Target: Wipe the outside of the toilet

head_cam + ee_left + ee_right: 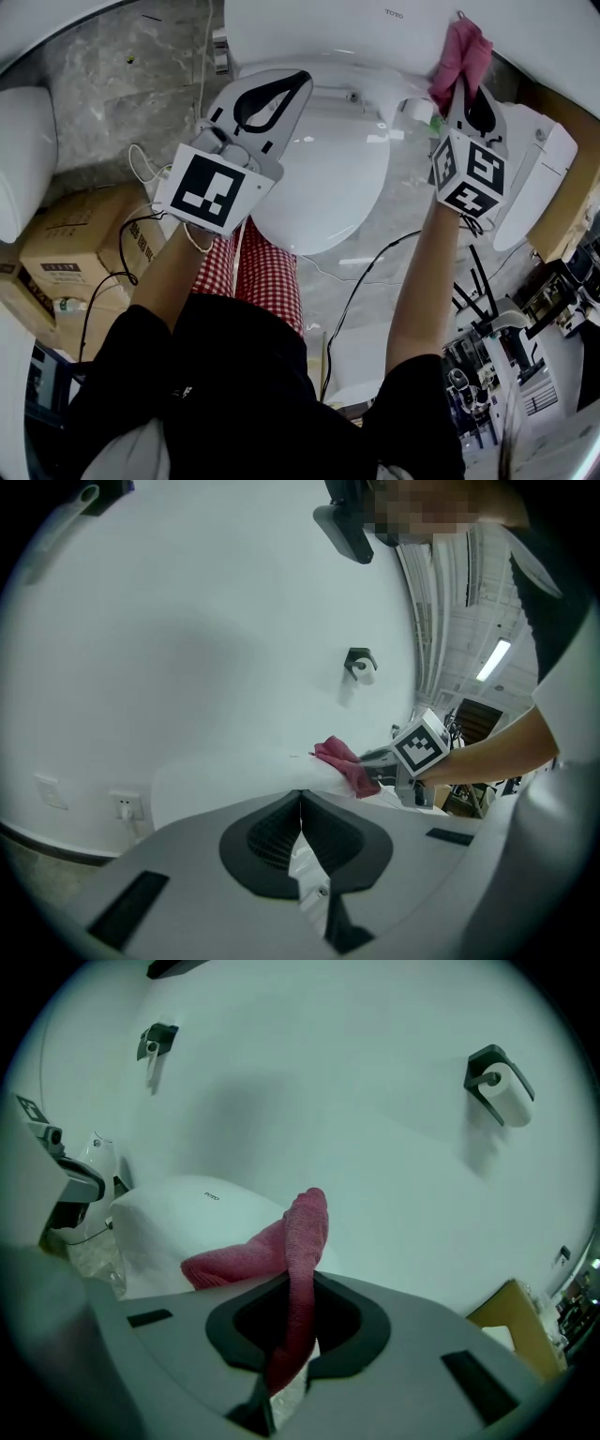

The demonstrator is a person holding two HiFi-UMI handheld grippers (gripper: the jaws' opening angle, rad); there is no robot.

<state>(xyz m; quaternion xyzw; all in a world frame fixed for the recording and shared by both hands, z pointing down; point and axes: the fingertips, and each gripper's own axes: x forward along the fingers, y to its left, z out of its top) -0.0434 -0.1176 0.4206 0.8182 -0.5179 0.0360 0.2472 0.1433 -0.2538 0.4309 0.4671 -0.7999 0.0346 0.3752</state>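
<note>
Pink cloth [460,52] is seen in the head view, clamped between the jaws of the right gripper [466,94] and pressed against the right end of the white toilet tank [356,28]. The closed toilet lid [323,187] lies below the tank in the middle of the picture. The left gripper [272,94] is held over the lid's rear left part; whether it touches the lid cannot be told. Its jaw tips are brought together. A cardboard box [75,239] is seen on the floor to the left of the toilet.

In the left gripper view, the jaws are seen meeting along a thin line, with nothing gripped between them. Beyond them the top of the tank is shown, with the cloth lying on its right end and the right gripper's marker cube [419,745] just beside the cloth. A toilet roll [364,670] is mounted on the white wall behind, and a wall socket [125,805] is seen low at the left.

In the right gripper view, the jaws are closed on a fold of the cloth, which rises between them. Its free end is draped to the left onto the tank.
</note>
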